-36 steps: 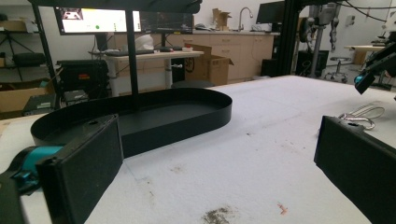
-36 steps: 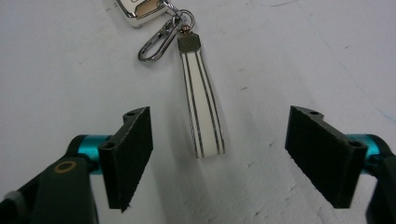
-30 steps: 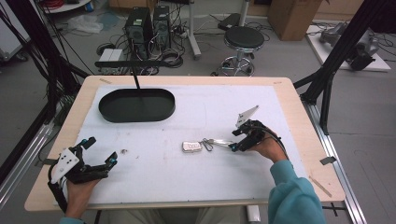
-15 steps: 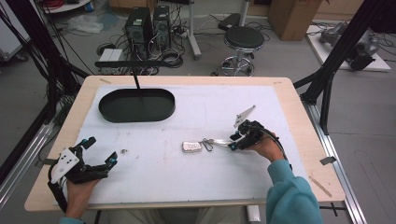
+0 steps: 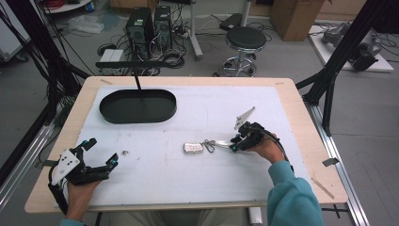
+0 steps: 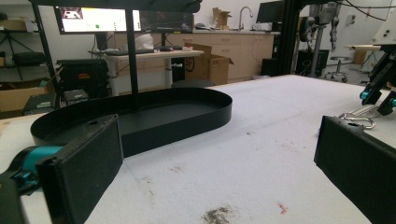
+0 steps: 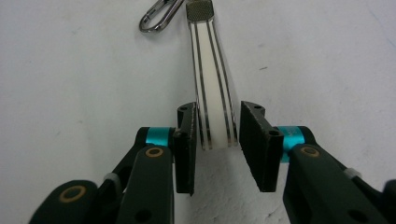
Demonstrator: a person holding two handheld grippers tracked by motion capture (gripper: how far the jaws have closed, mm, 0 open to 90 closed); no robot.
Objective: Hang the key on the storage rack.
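the right gripper [image 7: 216, 144] straddles the keychain strap [image 7: 212, 102] at three o'clock, jaws apart, ready to close; the left gripper [image 5: 101, 165] gapes idle at eight

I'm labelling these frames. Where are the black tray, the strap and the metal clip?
black tray [image 5: 138, 106]: high view, bare floor of the tray.
strap [image 7: 212, 88]: right gripper view, middle of its white band.
metal clip [image 7: 158, 17]: right gripper view, its loop.

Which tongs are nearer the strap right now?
Right. The right tongs straddle the strap, jaws either side and not closed. The left tongs sit open at the table's near-left corner, far away.
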